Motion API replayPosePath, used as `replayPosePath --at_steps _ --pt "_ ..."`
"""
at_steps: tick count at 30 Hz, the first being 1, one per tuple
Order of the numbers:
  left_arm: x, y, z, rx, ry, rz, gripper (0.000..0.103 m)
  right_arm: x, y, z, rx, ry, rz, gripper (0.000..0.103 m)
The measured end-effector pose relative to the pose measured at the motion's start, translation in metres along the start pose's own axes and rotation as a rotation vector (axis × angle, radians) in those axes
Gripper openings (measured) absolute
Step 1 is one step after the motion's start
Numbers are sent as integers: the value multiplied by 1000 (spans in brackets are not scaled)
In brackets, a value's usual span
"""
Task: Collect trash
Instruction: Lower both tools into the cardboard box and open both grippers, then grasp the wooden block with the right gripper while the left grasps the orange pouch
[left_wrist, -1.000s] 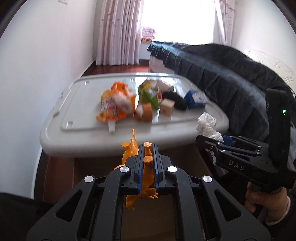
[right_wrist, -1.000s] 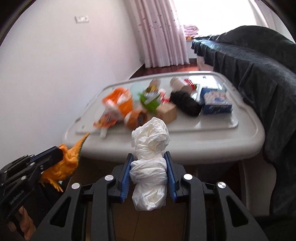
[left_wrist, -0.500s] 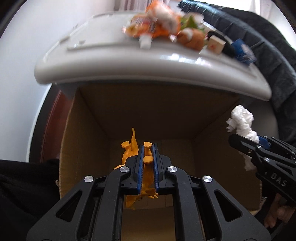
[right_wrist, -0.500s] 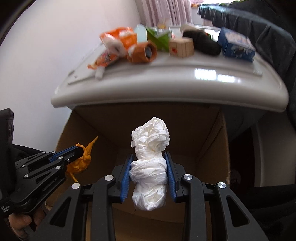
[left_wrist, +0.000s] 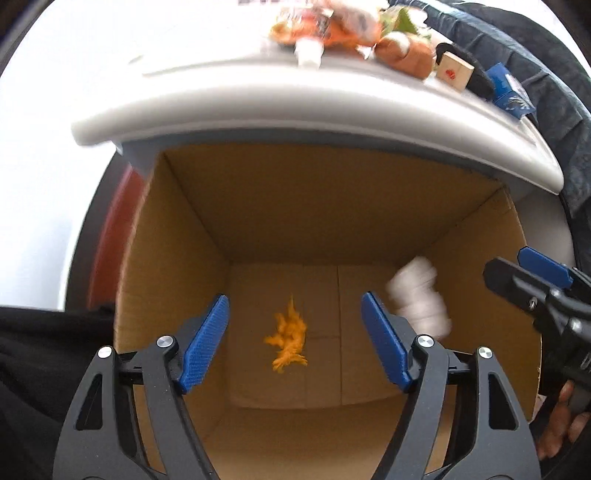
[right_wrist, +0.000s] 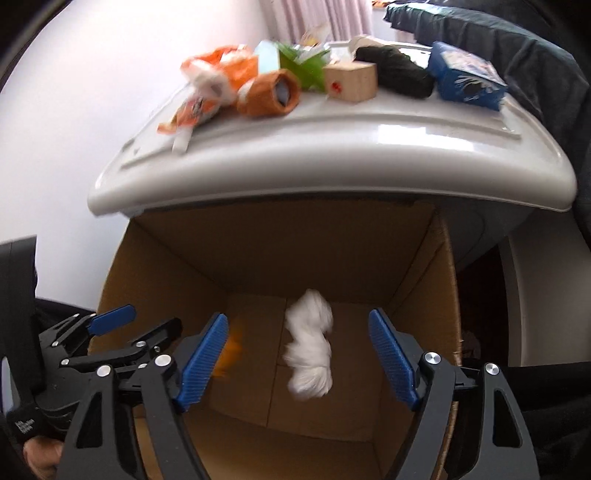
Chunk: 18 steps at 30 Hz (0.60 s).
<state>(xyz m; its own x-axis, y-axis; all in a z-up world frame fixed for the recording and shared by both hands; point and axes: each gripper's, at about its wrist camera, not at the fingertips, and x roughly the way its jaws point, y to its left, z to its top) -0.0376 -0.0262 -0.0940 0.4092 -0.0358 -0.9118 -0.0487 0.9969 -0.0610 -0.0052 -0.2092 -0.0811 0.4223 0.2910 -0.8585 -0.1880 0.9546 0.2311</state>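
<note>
Over the open cardboard box (left_wrist: 192, 236) both tongs hung wide apart and held nothing. The left tongs (left_wrist: 295, 339) had their blue pads spread, and between them, down inside the box, sat the orange scrap (left_wrist: 289, 338), a little blurred, so whether it lay on the floor of the box or was a touch above it could not be told. The right tongs (right_wrist: 297, 360) were just as wide, and the white tissue wad (right_wrist: 309, 356) showed smeared between them, free of both pads and inside the box walls; I judged it was in the air.

Up on the table (right_wrist: 406, 147) more trash waited: an orange wrapper (right_wrist: 221, 74), a brown paper cup on its side (right_wrist: 269, 92), a green wrapper (right_wrist: 303, 66), a small wooden block (right_wrist: 351, 81), a black roll (right_wrist: 395, 72) and a blue packet (right_wrist: 469, 77), all bunched close together.

Handling looked easy enough. The wrappers and the tissue seemed light and soft, likely to crumple, so a pinch on a bunched fold should do. The cup would probably squash; a grip across its rim seemed best. The block looked stiff and smooth-sided, calling for a square grip on two opposite faces. The blue packet, boxy, could be taken across its narrow sides.
</note>
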Motion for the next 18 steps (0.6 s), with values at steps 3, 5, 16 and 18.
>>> replayPosePath --at_steps 3,5,16,18 --pt "-6 -9 -1 51 -15 19 74 -6 -9 2 41 -18 -3 78" --pt "-9 -16 -1 83 -19 30 74 -9 -14 2 62 -24 -3 78" --pt "-12 -21 -4 70 -21 8 74 -20 -31 2 105 -37 -13 79" --pt "-15 -22 -1 63 -29 1 74 -22 -34 4 114 -34 -12 80"
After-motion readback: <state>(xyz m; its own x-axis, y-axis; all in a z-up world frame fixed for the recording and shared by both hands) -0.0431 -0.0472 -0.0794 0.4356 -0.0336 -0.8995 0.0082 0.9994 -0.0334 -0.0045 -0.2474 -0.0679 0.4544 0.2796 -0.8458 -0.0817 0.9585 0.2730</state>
